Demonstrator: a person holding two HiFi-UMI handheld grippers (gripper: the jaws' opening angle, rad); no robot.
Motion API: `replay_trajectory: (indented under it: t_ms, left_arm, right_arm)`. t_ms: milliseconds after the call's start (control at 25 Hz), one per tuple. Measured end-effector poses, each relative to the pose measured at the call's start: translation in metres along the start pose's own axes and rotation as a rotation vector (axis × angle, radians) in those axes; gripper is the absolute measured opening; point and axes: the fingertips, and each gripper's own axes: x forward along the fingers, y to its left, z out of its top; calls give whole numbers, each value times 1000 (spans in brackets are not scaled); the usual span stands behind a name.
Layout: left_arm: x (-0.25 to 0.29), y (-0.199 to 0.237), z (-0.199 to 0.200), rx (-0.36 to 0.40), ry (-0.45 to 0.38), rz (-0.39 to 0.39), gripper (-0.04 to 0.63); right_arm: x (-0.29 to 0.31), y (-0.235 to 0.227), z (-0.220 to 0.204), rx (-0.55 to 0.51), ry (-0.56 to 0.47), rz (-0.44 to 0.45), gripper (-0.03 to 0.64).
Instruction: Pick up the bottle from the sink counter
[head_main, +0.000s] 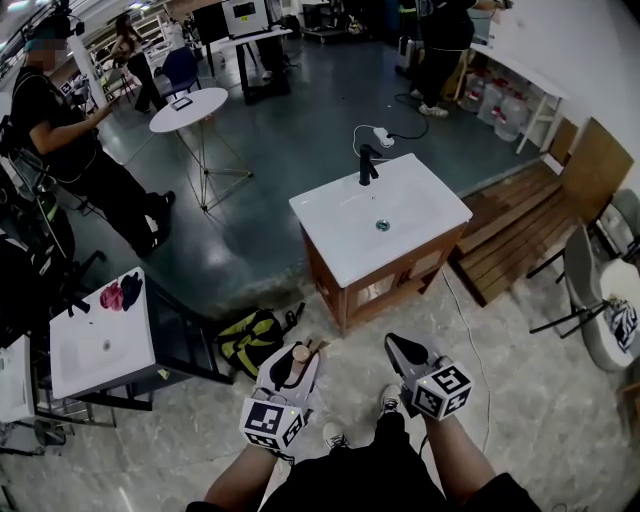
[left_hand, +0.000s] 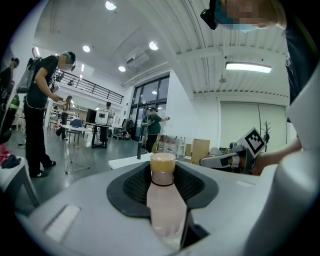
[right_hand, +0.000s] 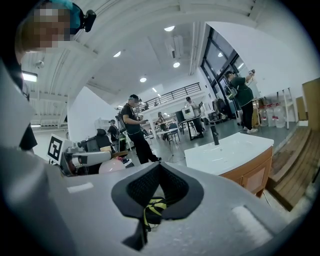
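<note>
My left gripper is shut on a pale pink bottle with a tan cap. The bottle lies along the jaws with the cap pointing forward. I hold it low, in front of the body, well short of the white sink counter with its black faucet. My right gripper is beside it on the right, shut with nothing in it. Its pads meet, and only floor clutter shows through the notch between them. In the right gripper view the bottle shows at the left.
A yellow-and-black bag lies on the floor left of the counter's wooden cabinet. A second small white sink on a black frame stands at the left. Wooden pallets and a chair stand at the right. People stand at the back.
</note>
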Motion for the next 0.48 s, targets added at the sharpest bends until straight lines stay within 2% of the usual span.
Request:
replay_trajectory:
  t_ms: [480]
  left_arm:
    - [4,2,-1,-2,2,-10,140]
  right_arm:
    - [1,-4,-3,-3,6,-15,0]
